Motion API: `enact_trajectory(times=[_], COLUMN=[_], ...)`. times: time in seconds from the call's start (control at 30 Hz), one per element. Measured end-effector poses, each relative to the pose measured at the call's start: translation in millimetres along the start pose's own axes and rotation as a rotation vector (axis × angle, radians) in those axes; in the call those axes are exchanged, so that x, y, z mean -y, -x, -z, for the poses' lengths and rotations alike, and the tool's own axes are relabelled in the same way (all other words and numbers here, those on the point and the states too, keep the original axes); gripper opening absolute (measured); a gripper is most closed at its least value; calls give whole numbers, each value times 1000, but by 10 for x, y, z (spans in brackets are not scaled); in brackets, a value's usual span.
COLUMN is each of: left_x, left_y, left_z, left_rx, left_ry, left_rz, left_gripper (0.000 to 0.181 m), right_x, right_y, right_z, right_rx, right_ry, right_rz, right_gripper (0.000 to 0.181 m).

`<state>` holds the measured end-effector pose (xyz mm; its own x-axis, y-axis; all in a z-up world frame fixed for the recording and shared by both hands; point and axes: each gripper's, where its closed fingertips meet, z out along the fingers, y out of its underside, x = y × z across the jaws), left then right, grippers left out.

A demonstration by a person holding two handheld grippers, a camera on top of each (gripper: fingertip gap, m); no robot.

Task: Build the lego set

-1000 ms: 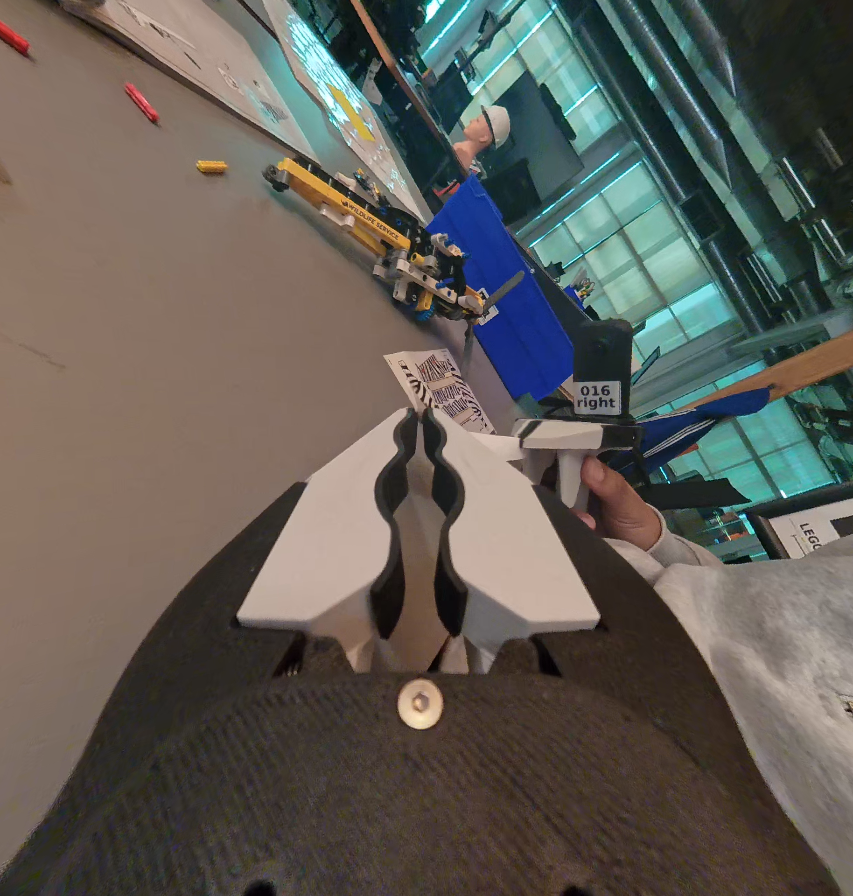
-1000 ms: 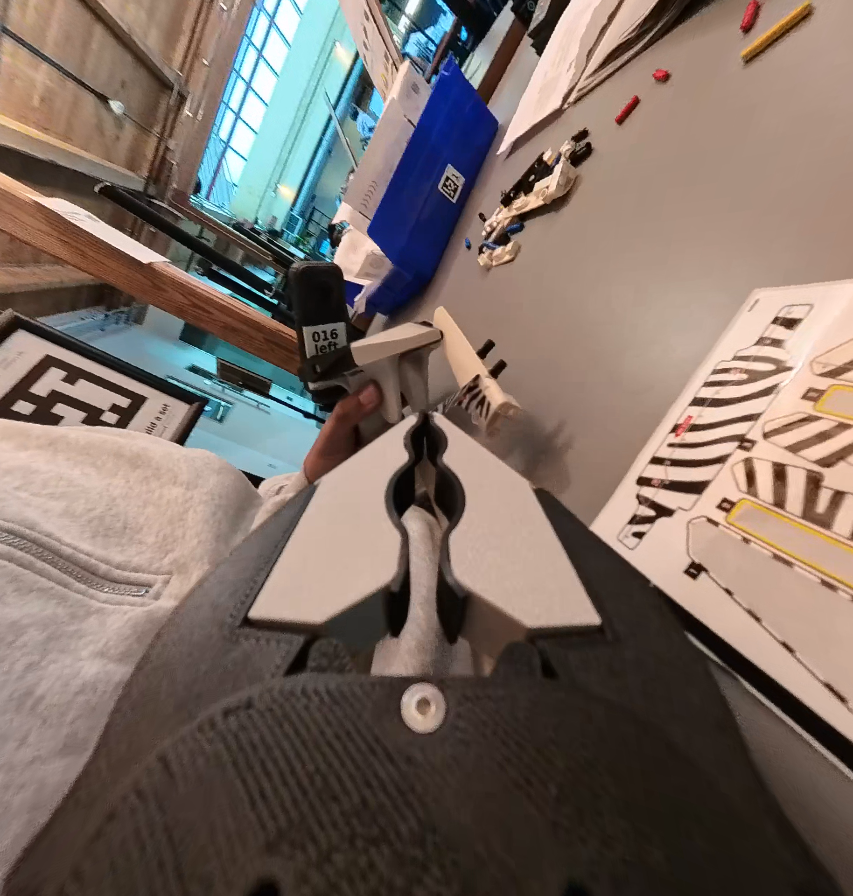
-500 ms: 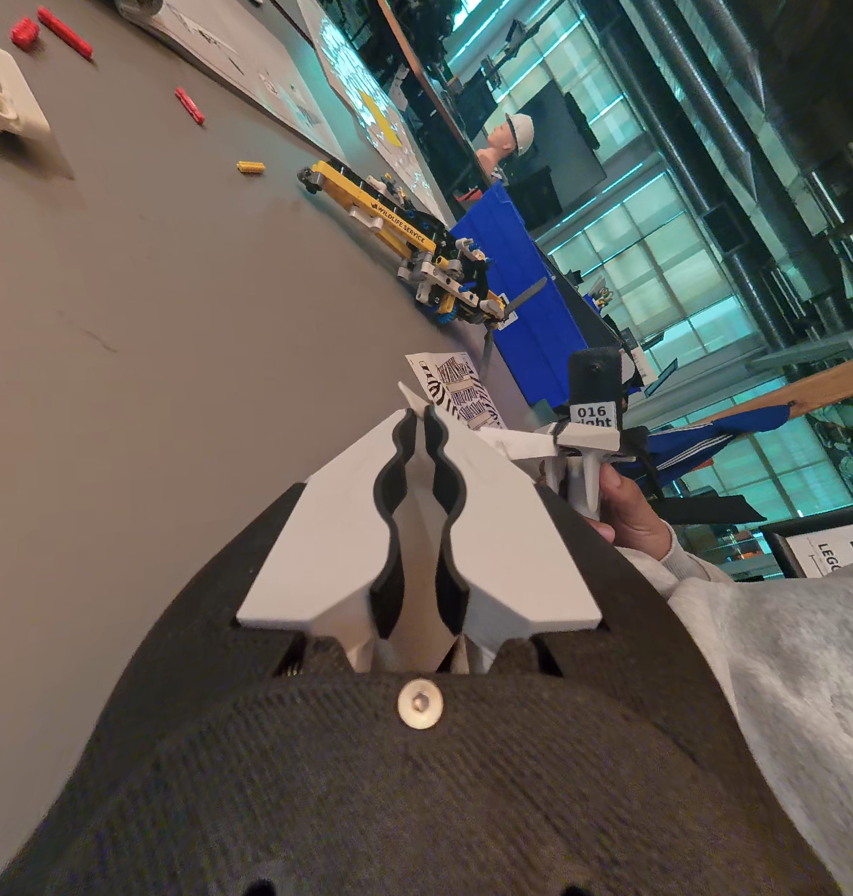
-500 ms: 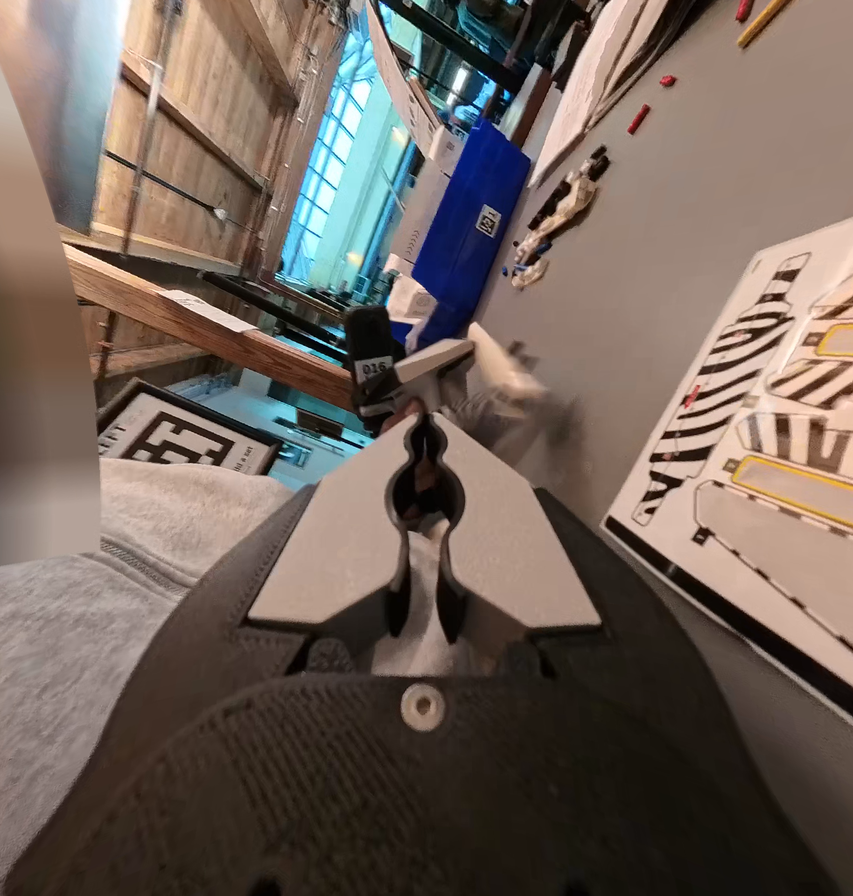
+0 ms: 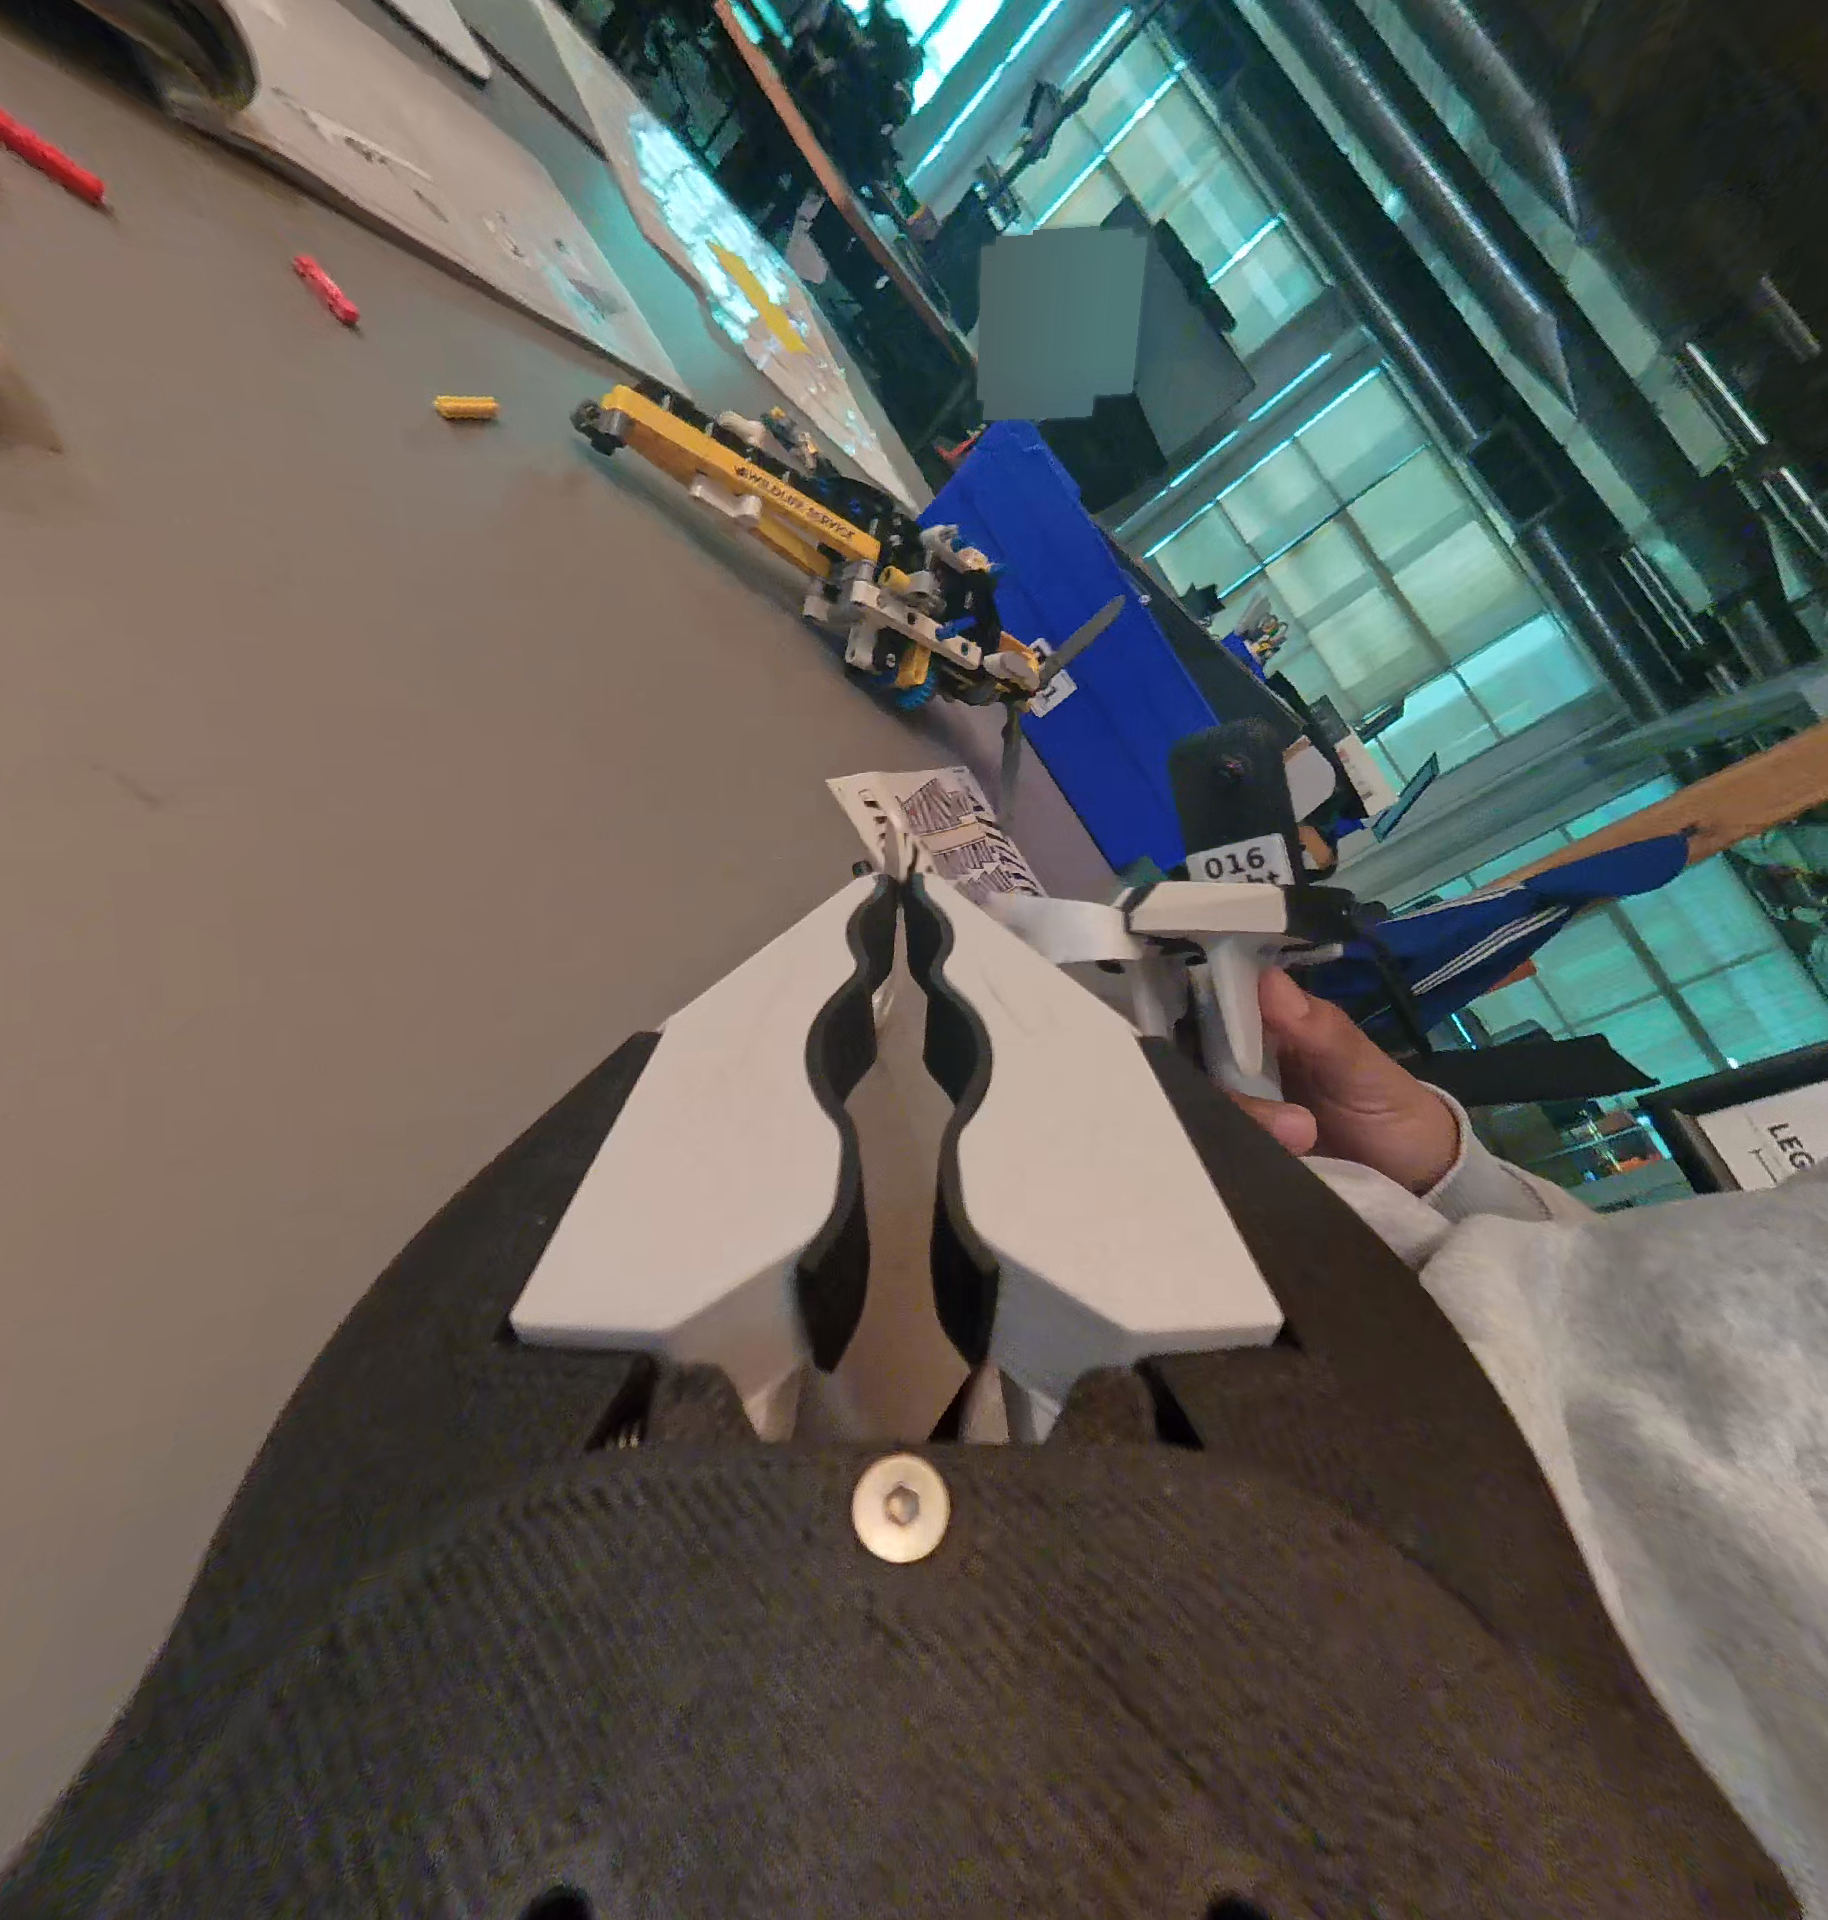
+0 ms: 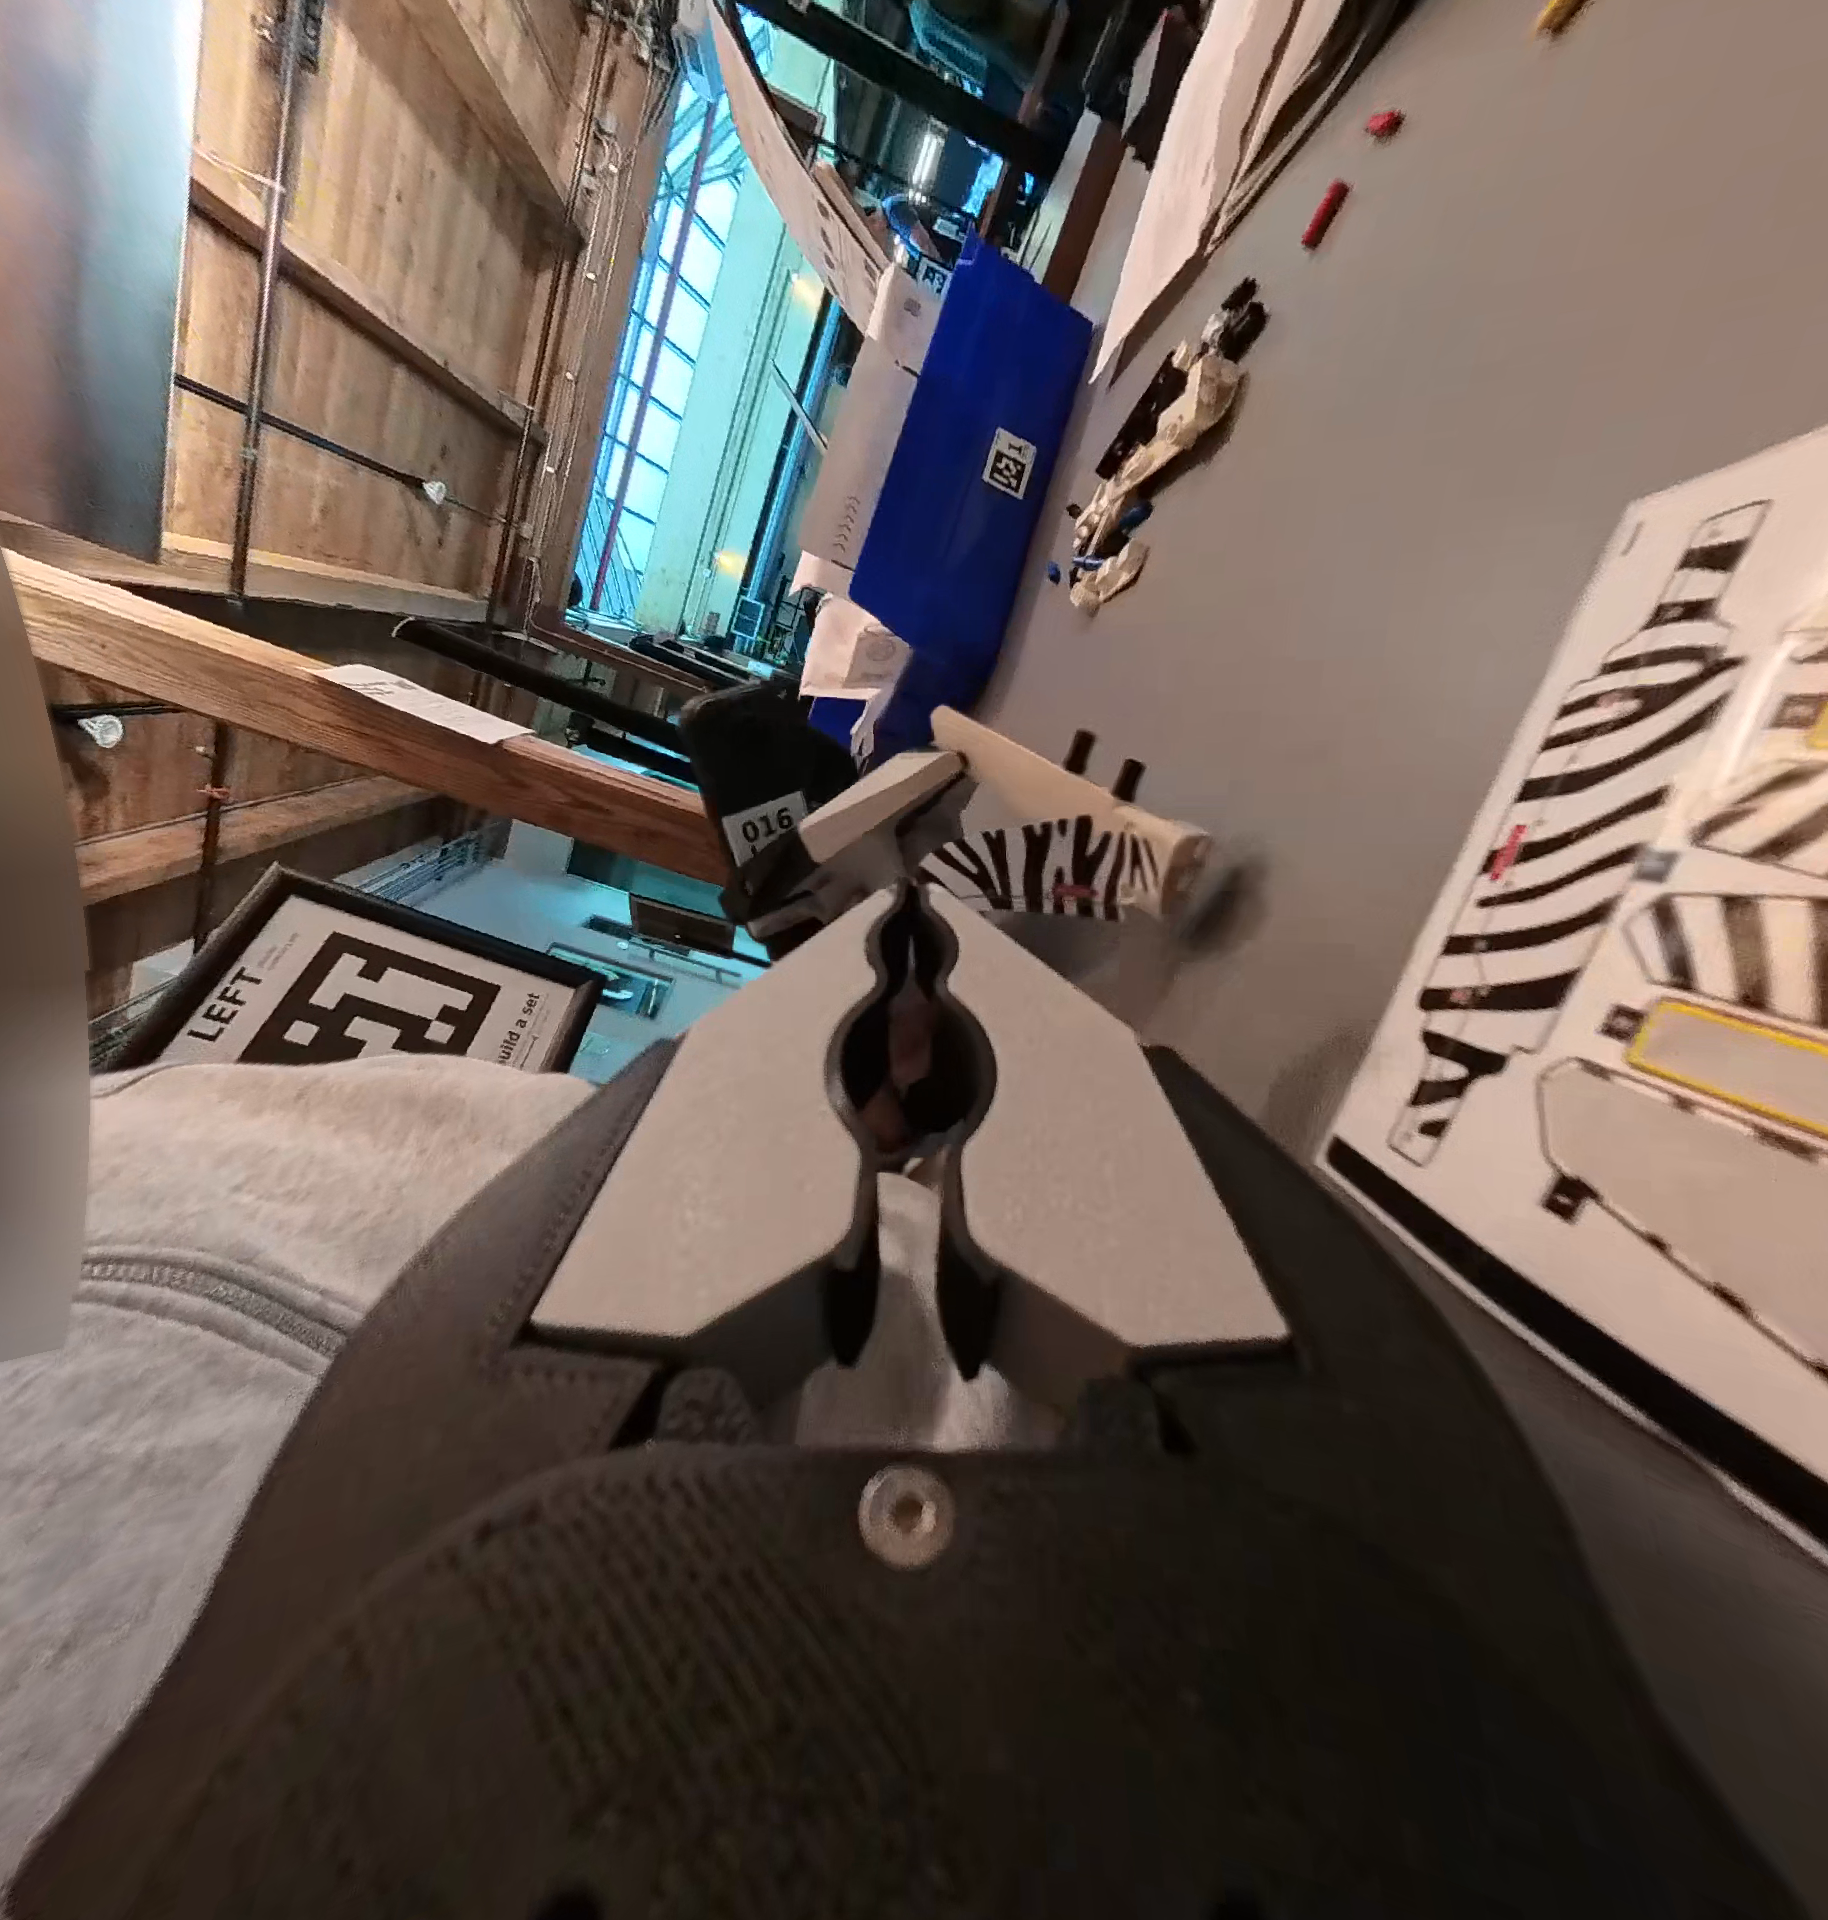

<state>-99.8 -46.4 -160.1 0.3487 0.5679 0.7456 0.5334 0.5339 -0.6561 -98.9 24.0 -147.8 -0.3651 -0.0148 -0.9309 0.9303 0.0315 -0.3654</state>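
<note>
Black-and-white face now rolled outward: keeps the left gripper (image 5: pixel 897 883) clamped on the white panel (image 6: pixel 1024 784), brings its zebra sticker (image 6: pixel 1045 862) beside the right gripper (image 6: pixel 908 902), tips together, hold unclear, probably for smoothing.

Grey table (image 5: pixel 266 727), teal-lit windows (image 5: pixel 1357 499), wooden wall (image 6: pixel 370 260).

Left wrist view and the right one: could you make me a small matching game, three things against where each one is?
Things:
1. yellow model
2. striped white panel
3. sticker sheet

Places:
A. held in the left gripper
B. flat on the table, near the right gripper
C. lying on the table beside the blue bin

Pairs: 1-C, 2-A, 3-B
</note>
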Motion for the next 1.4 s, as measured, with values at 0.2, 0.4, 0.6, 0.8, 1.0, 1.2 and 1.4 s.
enact_trajectory(times=[0.2, 0.4, 0.6, 0.8, 1.0, 1.2, 1.4], left_x=[-74, -146, 17, 233, -21, -180, -100], left_y=[-183, -277, -20, 77, -406, -391, -458], left_z=[-30, -57, 29, 242, 18, -114, -38], left_rx=[-61, -109, 12, 194, 101, 245, 132], left_ry=[1, 37, -25, -94, 48, 132, 68], left_rz=[-86, -105, -32, -212, -550, -834, -656], left_gripper=[0, 7, 48, 61, 47, 19, 0], right_x=[14, 1, 84, 83, 56, -16, -30], right_y=[5, 40, 68, 82, 139, 223, 293], right_z=[-106, -162, -128, -161, -296, -412, -413], right_rx=[4, -22, -38, -46, -20, 29, 75], right_ry=[-19, -13, -41, -25, 9, 45, 50], right_rz=[-87, -107, -66, -43, -63, -108, -103], right_gripper=[0, 0, 0, 0, 0, 0, 15])
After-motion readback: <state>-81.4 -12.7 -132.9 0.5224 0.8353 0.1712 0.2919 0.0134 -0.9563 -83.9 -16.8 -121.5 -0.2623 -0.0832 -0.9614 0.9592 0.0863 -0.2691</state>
